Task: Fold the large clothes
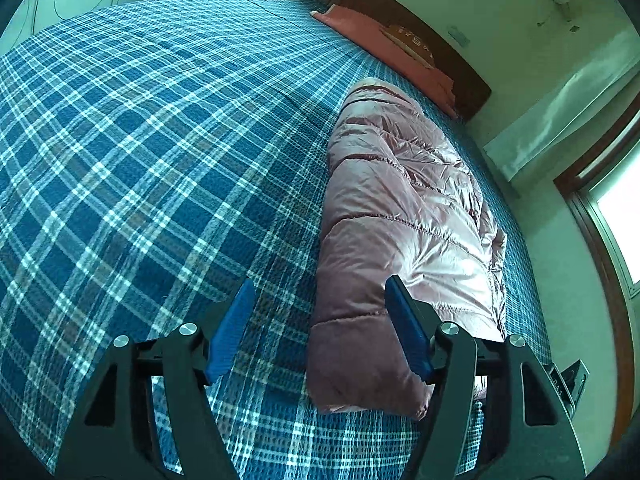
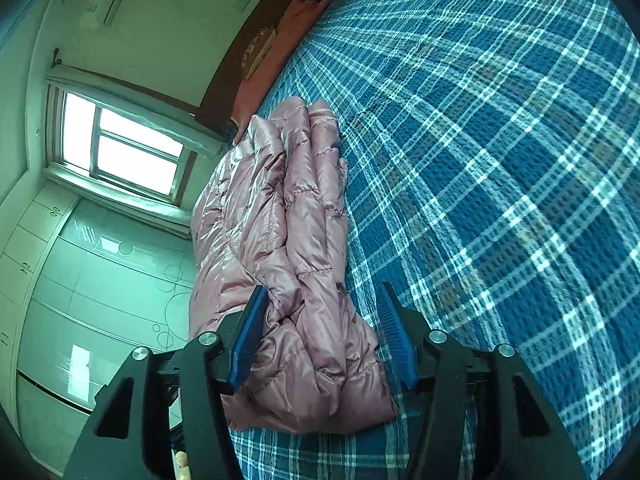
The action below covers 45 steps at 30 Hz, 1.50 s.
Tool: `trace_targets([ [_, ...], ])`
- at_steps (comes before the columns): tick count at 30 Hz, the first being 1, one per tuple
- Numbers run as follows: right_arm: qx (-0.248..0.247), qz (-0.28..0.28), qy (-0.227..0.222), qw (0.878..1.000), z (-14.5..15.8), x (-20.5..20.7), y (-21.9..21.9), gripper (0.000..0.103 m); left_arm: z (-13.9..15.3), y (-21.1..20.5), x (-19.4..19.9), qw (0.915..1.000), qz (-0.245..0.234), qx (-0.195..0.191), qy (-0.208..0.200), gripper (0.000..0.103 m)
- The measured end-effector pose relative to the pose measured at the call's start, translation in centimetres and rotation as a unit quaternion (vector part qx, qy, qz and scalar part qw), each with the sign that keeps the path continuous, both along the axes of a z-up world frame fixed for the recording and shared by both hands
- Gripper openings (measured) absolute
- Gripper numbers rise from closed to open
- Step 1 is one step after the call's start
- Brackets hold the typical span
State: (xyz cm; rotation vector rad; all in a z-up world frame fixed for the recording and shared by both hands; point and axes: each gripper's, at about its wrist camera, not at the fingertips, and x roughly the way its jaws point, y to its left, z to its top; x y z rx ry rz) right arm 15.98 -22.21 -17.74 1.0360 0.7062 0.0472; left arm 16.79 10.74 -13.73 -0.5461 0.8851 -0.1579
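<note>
- the pink puffer jacket (image 1: 404, 216) is lying folded into a long narrow bundle along one side edge of the bed (image 1: 140, 140), running from the near edge up toward the headboard (image 1: 440, 60); the rest of the plaid bedspread is bare
- left gripper (image 1: 320, 328) has its jaws spread wide and isn't pinching anything; the near corner of the jacket sits between the blue pads but neither one looks to be pressing on it
- right gripper (image 2: 324, 332) is the same story from the other side; jaws spread, the bunched near end of the jacket between them; the left pad is right up against the fabric, though I'd call it loose, not a grip
- my read: a lengthwise fold is done and both ends have been let go; this is the gap between folds
- next move probably calls for grabbing the near end on both corners and carrying it toward the headboard end to halve the bundle; the shiny fabric looks slippery and puffy, so it'll want a deep bite across all layers or the stack will slide apart
</note>
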Motion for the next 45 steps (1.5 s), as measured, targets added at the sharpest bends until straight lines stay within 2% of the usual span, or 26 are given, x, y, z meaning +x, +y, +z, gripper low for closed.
trace_targets([
  [4, -0.049, -0.003, 0.017, 0.999, 1.8, -1.5, 0.4, 0.056, 0.8, 0.1, -1.4, 0.9997, -0.008, 0.022, 0.002, 0.067],
  [7, -0.096, 0.001, 0.027, 0.995, 3.3, -2.8, 1.2, 0.056, 1.6, -0.3, -2.8, 0.9983, -0.013, 0.056, -0.007, 0.068],
  [9, -0.128, 0.004, 0.037, 0.991, 4.1, -3.7, 1.8, 0.056, 1.9, -0.6, -3.6, 0.9970, -0.015, 0.075, -0.012, 0.072],
  [13, -0.178, 0.008, 0.049, 0.983, 5.2, -5.6, 3.1, 0.063, 2.5, -1.3, -5.7, 0.9931, -0.016, 0.114, -0.023, 0.077],
  [19, -0.262, 0.016, 0.056, 0.963, 6.8, -7.3, 5.9, 0.069, 3.8, -2.4, -8.3, 0.9853, -0.025, 0.162, -0.048, 0.088],
  [21, -0.288, 0.014, 0.053, 0.956, 7.5, -7.8, 6.6, 0.070, 4.4, -2.6, -9.1, 0.9820, -0.024, 0.177, -0.062, 0.089],
  [29, -0.354, 0.024, 0.037, 0.934, 9.9, -9.1, 9.7, 0.074, 7.4, -3.3, -11.6, 0.9691, -0.003, 0.228, -0.093, 0.095],
  [32, -0.369, 0.024, 0.024, 0.929, 11.0, -9.4, 10.6, 0.074, 8.7, -3.5, -12.5, 0.9650, -0.004, 0.236, -0.113, 0.096],
  [37, -0.391, 0.020, -0.002, 0.920, 13.0, -10.3, 12.0, 0.075, 10.3, -3.6, -13.5, 0.9642, -0.002, 0.231, -0.131, 0.096],
  [45, -0.423, 0.019, -0.028, 0.905, 14.9, -11.0, 13.6, 0.075, 11.0, -4.1, -14.3, 0.9633, -0.008, 0.230, -0.139, 0.096],
])
